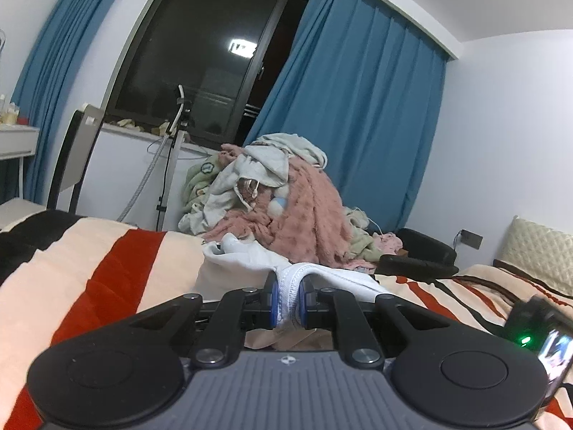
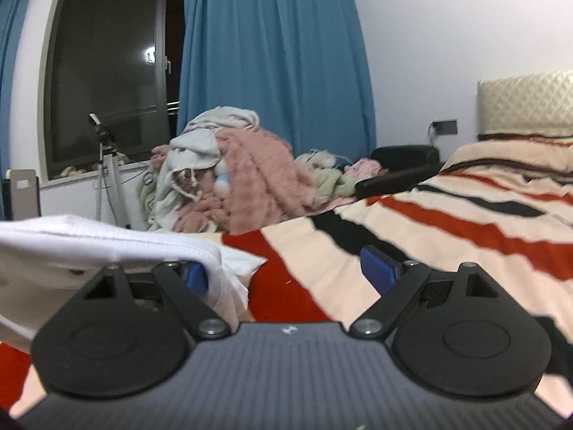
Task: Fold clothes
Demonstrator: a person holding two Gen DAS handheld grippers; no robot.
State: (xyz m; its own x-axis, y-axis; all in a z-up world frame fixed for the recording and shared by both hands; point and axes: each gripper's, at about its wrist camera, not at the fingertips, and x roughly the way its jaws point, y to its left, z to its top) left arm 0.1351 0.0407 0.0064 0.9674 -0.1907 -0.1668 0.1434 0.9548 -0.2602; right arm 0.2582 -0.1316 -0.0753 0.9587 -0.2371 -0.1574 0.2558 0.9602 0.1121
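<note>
A bedroom at night: blue curtains [image 1: 358, 107] frame a dark window, and a striped blanket [image 2: 465, 222] in cream, red and black covers the bed across the lower half of both views. At centre behind it sits a heap of unfolded laundry [image 1: 286, 197], topped by a pink fleece.

The left gripper [image 1: 289, 295] is clenched on a bunched hem of the white garment [image 1: 247, 254], low centre of its view. The right gripper [image 2: 286, 272] stands released, jaws wide; the same white cloth [image 2: 89, 240] drapes over its left finger at lower left, not pinched.

The likely risk is that the cloth snags on that open finger and drags the fold askew. With only one hemmed edge held, the garment could also sag and crumple.
</note>
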